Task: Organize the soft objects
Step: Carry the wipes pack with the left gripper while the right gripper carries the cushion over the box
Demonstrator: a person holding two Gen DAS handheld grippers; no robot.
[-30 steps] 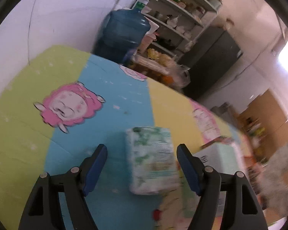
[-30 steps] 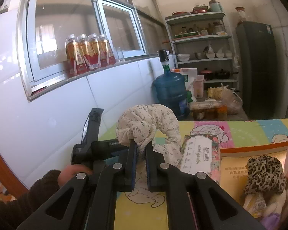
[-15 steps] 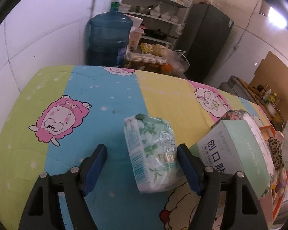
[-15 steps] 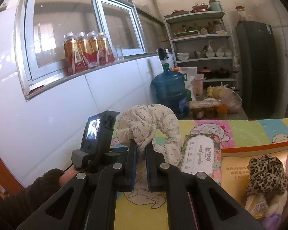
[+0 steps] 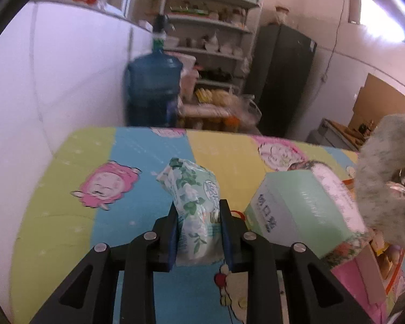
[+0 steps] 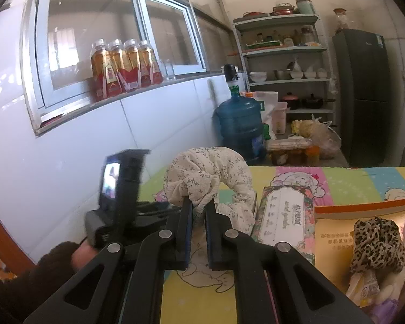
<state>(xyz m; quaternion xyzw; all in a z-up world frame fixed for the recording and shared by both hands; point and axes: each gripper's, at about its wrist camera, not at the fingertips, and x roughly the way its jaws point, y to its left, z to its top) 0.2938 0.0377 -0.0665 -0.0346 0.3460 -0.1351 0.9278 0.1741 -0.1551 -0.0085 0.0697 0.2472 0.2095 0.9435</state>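
Cartoon-print worktop (image 5: 154, 159), kitchen clutter behind. Your left tool (image 5: 198, 216) is closing on the tissue pack (image 5: 195, 202), squeezing its waist; it may slip or burst. Right tool (image 6: 198, 210) pinches the floral scrunchie (image 6: 210, 172) by a thin fold that could pull free.

Counter (image 5: 67, 216) under a striped cartoon cloth (image 5: 137, 162) of green, blue, yellow and pink bands with printed sheep. Directly on it: a green tissue box (image 5: 297, 210), floral-sided, near the right edge; an orange-rimmed box (image 6: 361, 208) further right, a leopard scrunchie (image 6: 375, 243) inside, heaped on other items.
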